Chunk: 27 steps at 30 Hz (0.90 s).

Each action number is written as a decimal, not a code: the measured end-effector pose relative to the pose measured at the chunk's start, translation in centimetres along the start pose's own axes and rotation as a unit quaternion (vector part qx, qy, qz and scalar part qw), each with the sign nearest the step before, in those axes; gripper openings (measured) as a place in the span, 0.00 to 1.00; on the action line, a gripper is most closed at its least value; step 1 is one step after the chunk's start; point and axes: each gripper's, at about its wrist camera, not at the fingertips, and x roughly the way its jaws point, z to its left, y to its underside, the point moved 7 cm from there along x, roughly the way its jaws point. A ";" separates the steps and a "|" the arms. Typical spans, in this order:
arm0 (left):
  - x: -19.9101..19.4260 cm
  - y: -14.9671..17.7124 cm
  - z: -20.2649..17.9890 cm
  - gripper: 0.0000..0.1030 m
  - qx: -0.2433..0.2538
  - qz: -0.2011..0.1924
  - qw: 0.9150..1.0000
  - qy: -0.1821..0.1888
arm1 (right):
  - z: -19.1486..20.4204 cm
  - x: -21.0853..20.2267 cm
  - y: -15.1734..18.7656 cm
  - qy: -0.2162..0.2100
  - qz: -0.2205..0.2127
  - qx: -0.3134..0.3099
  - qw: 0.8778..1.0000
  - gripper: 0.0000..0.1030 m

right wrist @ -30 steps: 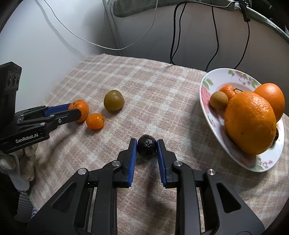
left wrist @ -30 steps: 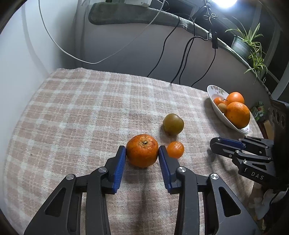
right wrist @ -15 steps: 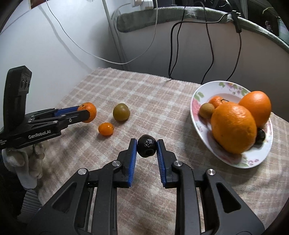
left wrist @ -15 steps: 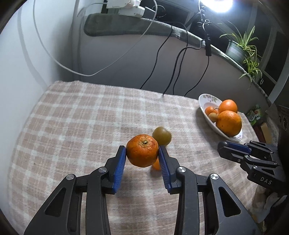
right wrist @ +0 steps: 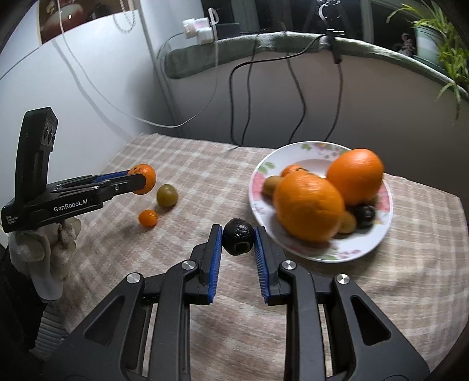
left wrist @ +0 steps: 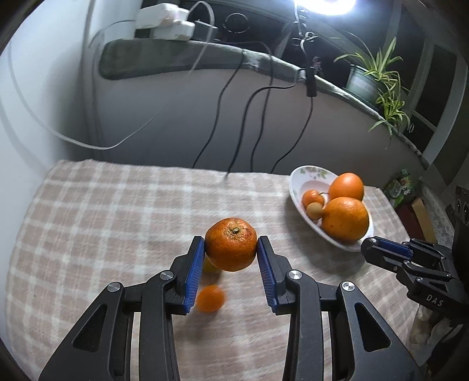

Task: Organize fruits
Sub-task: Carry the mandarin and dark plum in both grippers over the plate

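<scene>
My left gripper (left wrist: 230, 249) is shut on a rough-skinned orange (left wrist: 230, 248) and holds it above the checked cloth; it also shows in the right wrist view (right wrist: 140, 179). My right gripper (right wrist: 237, 239) is shut on a small dark wrinkled fruit (right wrist: 238, 240), raised beside the floral plate (right wrist: 322, 256). The plate holds two big oranges (right wrist: 309, 205), a small orange, brownish fruits and a dark fruit (right wrist: 365, 216). A small tangerine (right wrist: 148, 217) and an olive-green fruit (right wrist: 166, 195) lie on the cloth below the left gripper.
The table is covered by a pink checked cloth (left wrist: 96, 217). A wall with hanging cables (left wrist: 258, 123) runs behind it. A padded ledge with a power strip (left wrist: 167, 22) and potted plants (left wrist: 378, 79) lies beyond. The plate also shows in the left wrist view (left wrist: 296, 187).
Both grippers have risen off the cloth with their fruits. The left has carried the orange up and toward the plate; the right has lifted the dark fruit closer to the plate.
</scene>
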 end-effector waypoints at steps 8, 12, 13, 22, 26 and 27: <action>1.8 -2.1 -3.3 0.34 0.017 0.001 1.000 0.026 | -3.3 -1.2 0.1 0.022 -0.010 0.016 1.000 0.22; 3.0 -2.7 -4.8 0.34 0.031 0.007 0.999 0.033 | -5.0 -1.5 0.1 0.035 -0.012 0.027 0.999 0.22; 3.2 -2.9 -5.2 0.34 0.035 0.008 0.999 0.035 | -5.4 -1.6 0.2 0.038 -0.013 0.029 0.999 0.22; 5.8 -4.4 -7.9 0.34 0.056 0.019 0.997 0.041 | -8.5 -1.6 0.4 0.059 -0.011 0.045 0.997 0.22; 7.0 -5.0 -8.8 0.34 0.065 0.024 0.997 0.039 | -9.3 -1.4 0.3 0.062 -0.011 0.047 0.997 0.22; 7.3 -5.2 -9.0 0.34 0.067 0.025 0.997 0.039 | -9.4 -1.3 0.3 0.061 -0.010 0.048 0.997 0.22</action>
